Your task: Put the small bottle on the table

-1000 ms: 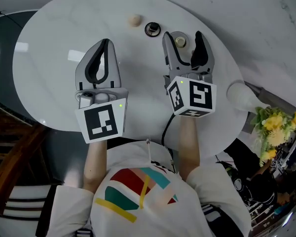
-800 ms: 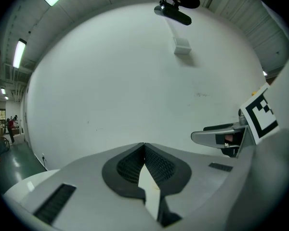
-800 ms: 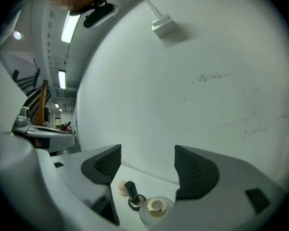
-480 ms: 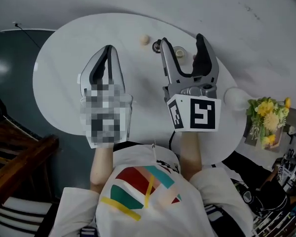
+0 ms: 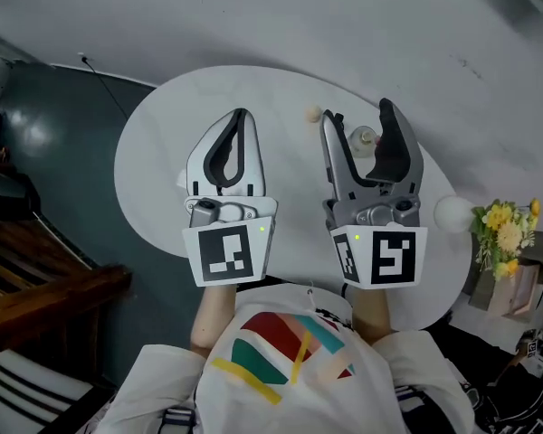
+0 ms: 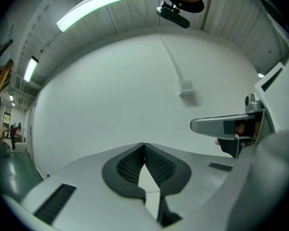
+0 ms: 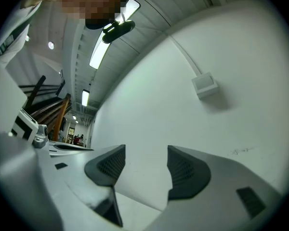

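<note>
The small pale bottle (image 5: 363,137) stands on the white oval table (image 5: 163,152); in the head view it shows through the gap of my right gripper (image 5: 358,116). That gripper is held above the table and is open, its jaws closing a little. In the right gripper view only the white wall shows between the jaws of the right gripper (image 7: 147,150), so the bottle is not between them. My left gripper (image 5: 238,116) hovers over the table's middle, empty. In the left gripper view, the tips of the left gripper (image 6: 144,145) meet, so it is shut.
A small beige ball (image 5: 313,114) lies on the table just left of the right gripper. A white rounded object (image 5: 452,213) sits at the table's right edge, with yellow flowers (image 5: 505,233) beyond it. Dark floor and wooden furniture (image 5: 45,287) lie to the left.
The head view has swung, so the table now sits further right and lower in the picture. Both grippers have kept their places side by side, and the bottle still shows between the right jaws.
</note>
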